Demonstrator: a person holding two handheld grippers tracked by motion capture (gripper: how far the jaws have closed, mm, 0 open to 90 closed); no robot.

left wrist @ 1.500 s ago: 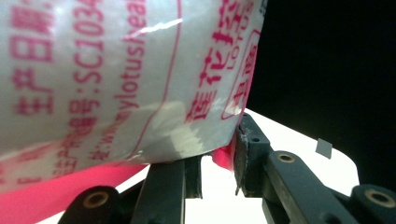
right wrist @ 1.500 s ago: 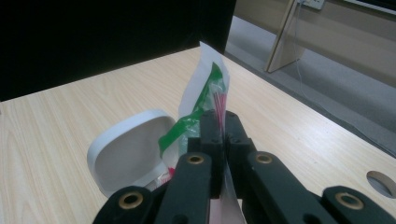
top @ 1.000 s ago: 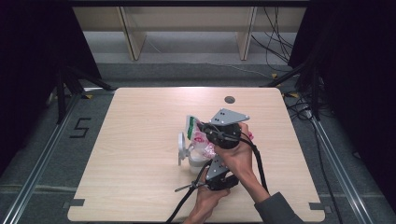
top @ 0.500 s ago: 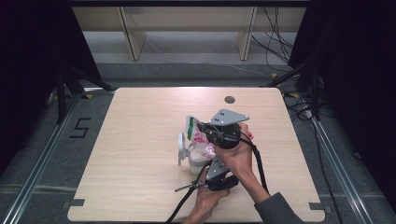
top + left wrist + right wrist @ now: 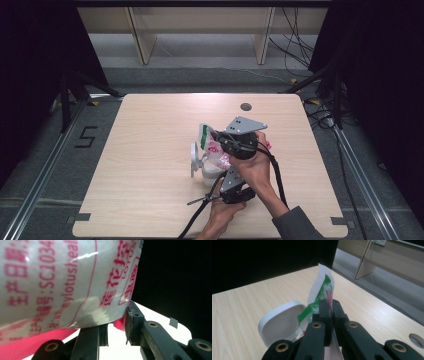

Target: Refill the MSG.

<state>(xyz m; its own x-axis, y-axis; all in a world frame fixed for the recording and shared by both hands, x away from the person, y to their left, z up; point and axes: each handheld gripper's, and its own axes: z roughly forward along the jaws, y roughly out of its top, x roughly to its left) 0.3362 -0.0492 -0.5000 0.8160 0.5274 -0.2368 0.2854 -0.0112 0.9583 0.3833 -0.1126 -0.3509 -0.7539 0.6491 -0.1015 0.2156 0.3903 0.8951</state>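
your right claw (image 5: 329, 315) pinches the green-and-white plastic pouch's (image 5: 322, 290) top; your left claw (image 5: 116, 326) clamps its pink-printed bottom over the white lidded tub (image 5: 200, 165). next move, likely: tip contents in.

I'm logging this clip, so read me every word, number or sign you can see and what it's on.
"5": painted on the floor left of the table.
"SC1034", cut off: pink print on the plastic bag.
"lotushealt", cut off: web address on the same bag.
Chinese characters, including "日期": pink, same bag, mostly cropped or blurred.
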